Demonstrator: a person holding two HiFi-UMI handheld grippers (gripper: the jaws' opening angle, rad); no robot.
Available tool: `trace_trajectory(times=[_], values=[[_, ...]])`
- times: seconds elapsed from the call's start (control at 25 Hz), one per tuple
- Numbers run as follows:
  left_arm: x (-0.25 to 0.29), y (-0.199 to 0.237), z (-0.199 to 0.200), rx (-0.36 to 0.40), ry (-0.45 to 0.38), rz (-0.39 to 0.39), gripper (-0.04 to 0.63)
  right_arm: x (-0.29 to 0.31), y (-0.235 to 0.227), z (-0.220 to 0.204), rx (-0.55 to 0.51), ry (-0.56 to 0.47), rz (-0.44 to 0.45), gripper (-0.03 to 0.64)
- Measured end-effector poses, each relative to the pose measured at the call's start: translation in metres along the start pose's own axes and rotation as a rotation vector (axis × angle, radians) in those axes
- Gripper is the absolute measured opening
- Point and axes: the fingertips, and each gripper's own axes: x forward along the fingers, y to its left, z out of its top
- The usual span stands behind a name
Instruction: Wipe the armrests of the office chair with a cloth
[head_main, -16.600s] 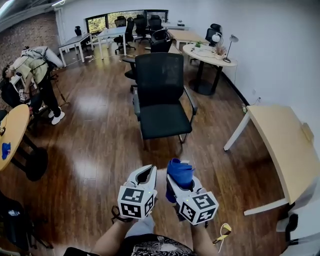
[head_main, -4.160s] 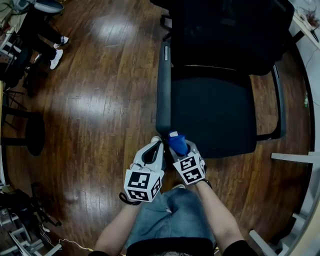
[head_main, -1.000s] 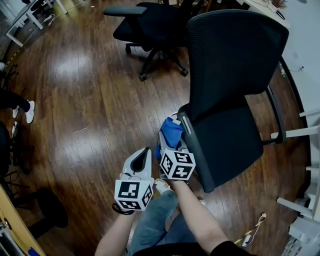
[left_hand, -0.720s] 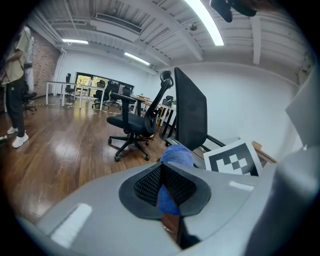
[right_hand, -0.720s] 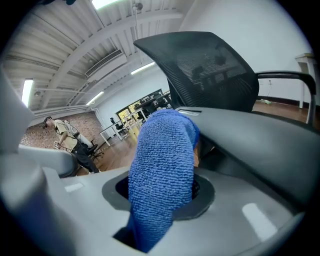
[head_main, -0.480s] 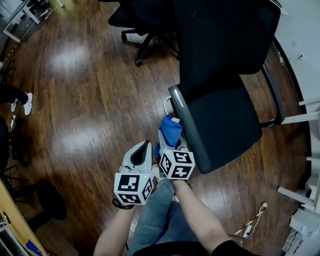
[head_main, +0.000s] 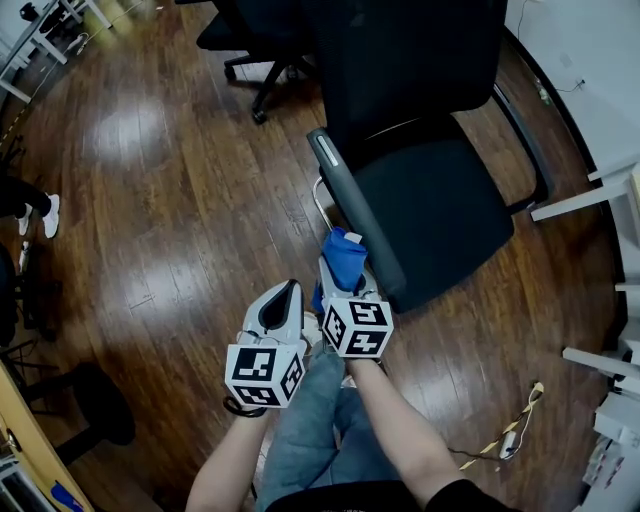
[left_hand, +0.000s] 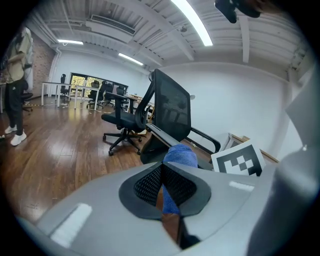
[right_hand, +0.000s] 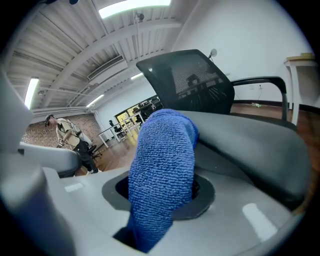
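A black office chair (head_main: 430, 210) with a mesh back stands in front of me. Its near armrest (head_main: 350, 205) runs slantwise toward me, and the far armrest (head_main: 522, 135) is on the other side of the seat. My right gripper (head_main: 343, 268) is shut on a folded blue cloth (head_main: 345, 250). The cloth lies against the outer side of the near armrest, toward its front end. In the right gripper view the cloth (right_hand: 162, 160) stands up from the jaws beside the grey armrest pad (right_hand: 250, 137). My left gripper (head_main: 283, 298) hangs just to the left, shut and with nothing in it.
A second office chair (head_main: 250, 35) stands behind on the wooden floor (head_main: 150, 200). White table legs (head_main: 580, 200) are at the right, and a cable (head_main: 510, 435) lies on the floor there. A round stool base (head_main: 95, 400) sits at the lower left.
The right gripper has drawn the cloth along the near armrest from its back end toward its front. The left gripper has stayed shut beside it.
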Motion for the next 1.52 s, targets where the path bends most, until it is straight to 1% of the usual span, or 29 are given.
trace_trajectory(times=[0.36,0.52,0.68,0.92,1.28,1.4,1.52], values=[[-0.013,-0.038,-0.044,-0.014,-0.003,-0.037,0.006,-0.050,-0.021,-0.037,-0.052,-0.005,-0.015,0.137],[-0.013,-0.047,-0.065,-0.019,0.003,-0.050,0.006,-0.065,-0.028,-0.056,-0.081,-0.017,-0.022,0.137],[-0.006,-0.053,-0.085,-0.017,0.016,-0.058,0.006,-0.072,-0.041,-0.071,-0.084,-0.032,-0.030,0.137],[0.015,-0.063,-0.117,0.013,0.054,-0.083,0.006,-0.062,-0.070,-0.107,-0.057,-0.017,-0.051,0.137],[0.050,-0.065,-0.154,0.055,0.069,-0.123,0.006,-0.030,-0.111,-0.160,-0.027,0.019,-0.082,0.137],[0.056,-0.066,-0.162,0.057,0.076,-0.127,0.006,-0.024,-0.118,-0.169,-0.015,0.027,-0.087,0.137],[0.053,-0.068,-0.160,0.062,0.075,-0.121,0.006,-0.028,-0.117,-0.165,-0.010,0.025,-0.092,0.137]])
